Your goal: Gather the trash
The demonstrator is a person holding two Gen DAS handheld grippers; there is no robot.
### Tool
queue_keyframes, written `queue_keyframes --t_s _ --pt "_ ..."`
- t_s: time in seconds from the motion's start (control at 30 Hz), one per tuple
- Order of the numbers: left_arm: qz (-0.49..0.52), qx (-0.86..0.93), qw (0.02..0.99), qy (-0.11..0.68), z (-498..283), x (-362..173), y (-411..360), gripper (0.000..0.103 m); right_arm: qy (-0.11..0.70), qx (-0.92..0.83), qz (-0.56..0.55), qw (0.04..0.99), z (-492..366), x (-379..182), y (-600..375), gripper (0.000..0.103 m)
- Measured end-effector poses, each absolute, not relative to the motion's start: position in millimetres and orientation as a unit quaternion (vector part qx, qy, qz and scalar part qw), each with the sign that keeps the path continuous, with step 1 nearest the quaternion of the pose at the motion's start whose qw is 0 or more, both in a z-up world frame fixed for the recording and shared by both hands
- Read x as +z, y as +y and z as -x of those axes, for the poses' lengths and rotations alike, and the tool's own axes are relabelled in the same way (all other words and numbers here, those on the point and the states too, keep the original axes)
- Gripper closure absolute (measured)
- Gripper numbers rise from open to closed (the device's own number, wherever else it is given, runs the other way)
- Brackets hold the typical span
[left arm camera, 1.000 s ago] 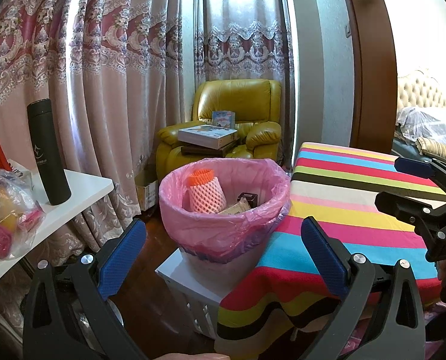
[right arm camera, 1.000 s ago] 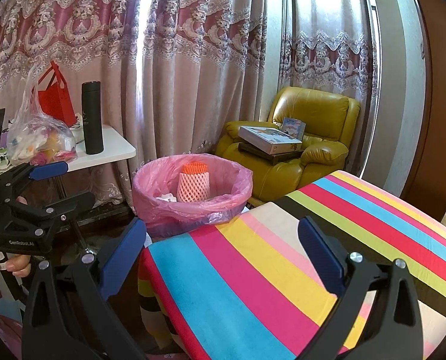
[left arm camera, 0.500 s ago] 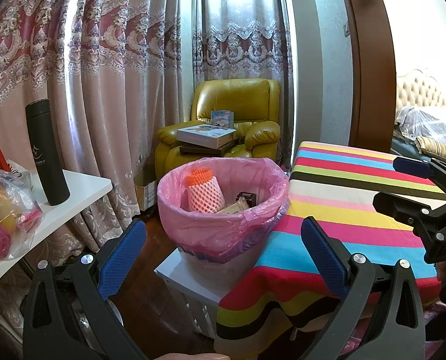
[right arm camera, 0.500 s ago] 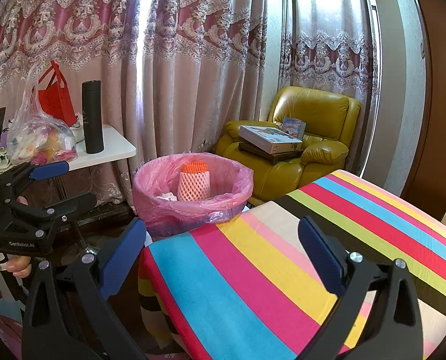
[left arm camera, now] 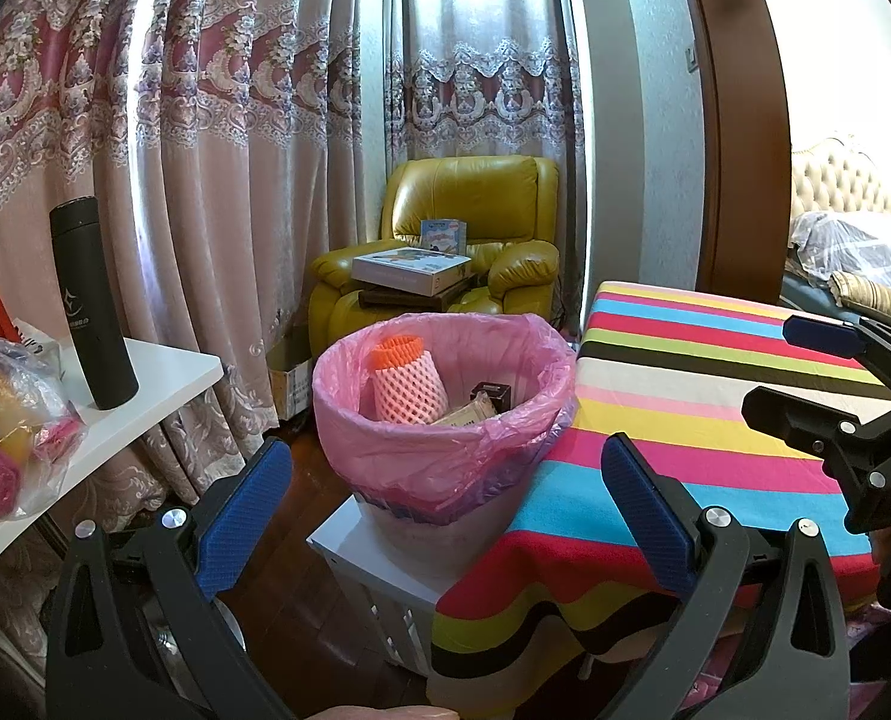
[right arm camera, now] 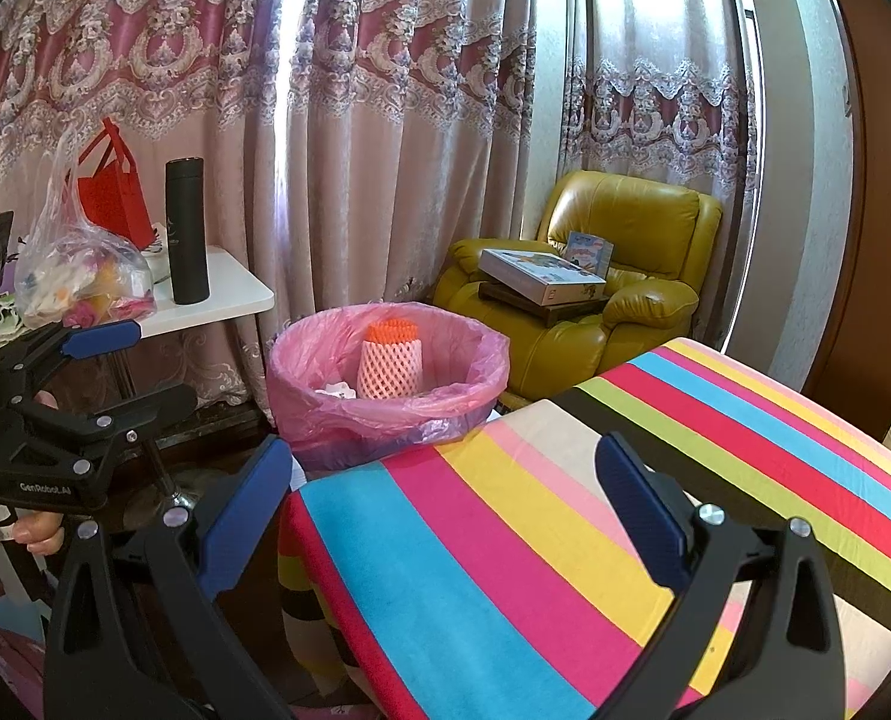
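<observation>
Nothing much has moved in the last second: my left gripper [left arm camera: 442, 501] has drifted only slightly, so the black flask [left arm camera: 93, 303] sits a touch further left in its view, and both tools still hover with jaws spread wide and empty. I see the trash bin [left arm camera: 445, 420], lined with a pink bag, standing on a white cabinet [left arm camera: 349, 546] just beside the corner of the striped table [left arm camera: 685, 420]. Inside it, a pink foam fruit net [left arm camera: 406, 387] with an orange top stands upright. My left camera alone shows a small dark box [left arm camera: 492, 395] and a tan packet lying in the bin beside the net, plus a bed with a tufted headboard [left arm camera: 841, 198] at far right. My right gripper [right arm camera: 442, 501] hangs over the table's near corner; its camera alone shows white crumpled paper [right arm camera: 336, 390] in the bin, a red tote bag [right arm camera: 115, 186] behind the flask on the white side table [right arm camera: 229, 294], and a hand [right arm camera: 31, 534] gripping the left tool's handle. Both views share the yellow armchair [right arm camera: 625, 276] with boxes on its seat, the clear bag of colourful items [right arm camera: 79, 282], and patterned curtains.
</observation>
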State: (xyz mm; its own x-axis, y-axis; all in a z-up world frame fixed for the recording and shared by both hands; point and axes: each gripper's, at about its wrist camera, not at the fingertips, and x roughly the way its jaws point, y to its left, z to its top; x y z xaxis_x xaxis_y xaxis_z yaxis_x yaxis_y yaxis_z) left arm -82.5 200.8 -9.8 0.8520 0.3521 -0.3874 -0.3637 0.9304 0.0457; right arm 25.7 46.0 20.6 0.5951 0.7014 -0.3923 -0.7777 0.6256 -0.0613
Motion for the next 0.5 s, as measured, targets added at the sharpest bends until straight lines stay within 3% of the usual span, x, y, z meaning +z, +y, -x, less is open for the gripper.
queue_keyframes --t_s 0.5 --pt "0.015 0.186 0.962 0.199 82.4 -9.6 200.1 0.006 0.168 0.417 0.114 0.886 -25.6 21.4 46.6 0.005"
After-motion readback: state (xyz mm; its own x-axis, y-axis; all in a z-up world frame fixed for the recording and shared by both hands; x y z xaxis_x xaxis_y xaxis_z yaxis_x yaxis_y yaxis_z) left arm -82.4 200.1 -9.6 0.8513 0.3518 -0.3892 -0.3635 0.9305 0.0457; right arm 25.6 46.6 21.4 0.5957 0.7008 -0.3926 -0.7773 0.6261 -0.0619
